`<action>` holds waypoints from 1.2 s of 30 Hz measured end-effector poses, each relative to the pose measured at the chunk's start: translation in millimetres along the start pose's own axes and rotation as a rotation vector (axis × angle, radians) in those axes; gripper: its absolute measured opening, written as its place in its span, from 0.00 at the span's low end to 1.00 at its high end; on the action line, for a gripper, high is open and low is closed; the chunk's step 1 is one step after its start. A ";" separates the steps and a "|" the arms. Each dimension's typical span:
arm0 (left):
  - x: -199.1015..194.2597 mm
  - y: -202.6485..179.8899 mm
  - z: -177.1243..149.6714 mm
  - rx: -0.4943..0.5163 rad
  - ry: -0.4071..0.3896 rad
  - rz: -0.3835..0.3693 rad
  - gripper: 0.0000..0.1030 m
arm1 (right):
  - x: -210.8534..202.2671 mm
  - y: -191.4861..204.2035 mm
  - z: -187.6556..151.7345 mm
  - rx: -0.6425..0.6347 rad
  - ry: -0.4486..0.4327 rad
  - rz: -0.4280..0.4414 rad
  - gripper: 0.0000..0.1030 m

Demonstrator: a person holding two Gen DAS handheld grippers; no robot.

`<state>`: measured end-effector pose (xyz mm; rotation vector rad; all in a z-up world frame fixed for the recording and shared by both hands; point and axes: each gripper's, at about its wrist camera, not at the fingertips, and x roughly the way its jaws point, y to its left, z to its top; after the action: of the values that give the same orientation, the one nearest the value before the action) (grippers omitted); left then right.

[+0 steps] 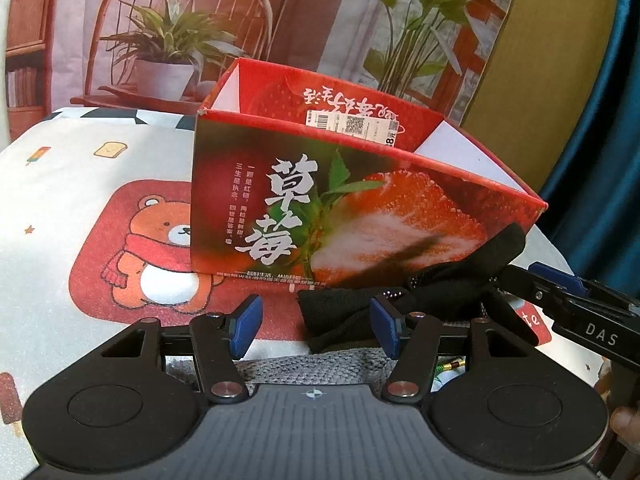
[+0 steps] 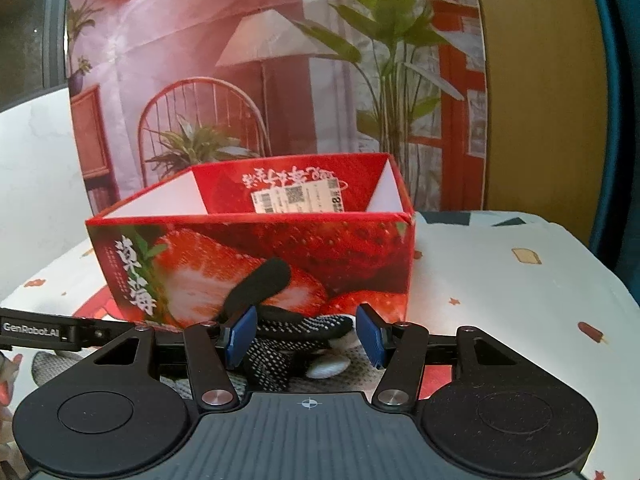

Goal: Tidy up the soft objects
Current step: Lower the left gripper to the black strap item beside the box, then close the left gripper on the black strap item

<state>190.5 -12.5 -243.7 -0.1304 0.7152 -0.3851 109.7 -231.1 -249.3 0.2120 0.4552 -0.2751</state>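
The left gripper (image 1: 316, 322) is spread wide and empty before the open red strawberry-printed cardboard box (image 1: 320, 200). Just right of it, against the box front, lies the limp black dotted knit glove (image 2: 280, 344). It looks light and floppy, best pinched at its bunched middle. The right gripper (image 2: 306, 334) straddles it, jaws spread, nothing held.

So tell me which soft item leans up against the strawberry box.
The black glove, with white grip dots: one finger props against the strawberry box. The grey knit piece lies flat, nearer the cameras.
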 end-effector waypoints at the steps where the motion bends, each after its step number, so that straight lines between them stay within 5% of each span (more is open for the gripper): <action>1: 0.1 -0.7 -0.4 0.004 0.001 -0.001 0.60 | 0.7 -0.3 -0.2 0.000 0.003 -0.003 0.50; 15: 18.3 -9.0 -1.1 0.045 0.053 -0.035 0.61 | 3.9 -6.4 -3.2 0.017 0.019 -0.020 0.50; 21: 35.2 4.3 6.4 -0.082 0.079 -0.071 0.61 | 3.6 -4.4 -3.3 0.001 0.017 -0.021 0.50; 25: 41.9 3.0 5.9 -0.077 0.081 -0.089 0.59 | 2.7 -3.1 -2.1 -0.014 0.006 -0.013 0.50; 31: 42.5 -3.0 1.4 -0.024 0.073 -0.081 0.22 | 12.3 -5.3 -1.5 0.021 0.045 0.032 0.55; 34: 37.2 -2.0 1.4 -0.013 0.051 -0.078 0.14 | 24.5 -6.5 0.1 0.053 0.089 0.059 0.53; 36: 33.6 -2.4 2.5 -0.001 0.030 -0.075 0.13 | 28.3 -6.8 1.9 0.071 0.099 0.083 0.40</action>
<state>214.5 -27.7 -261.8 -0.1535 0.7412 -0.4595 132.7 -244.1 -261.6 0.3139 0.5342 -0.2003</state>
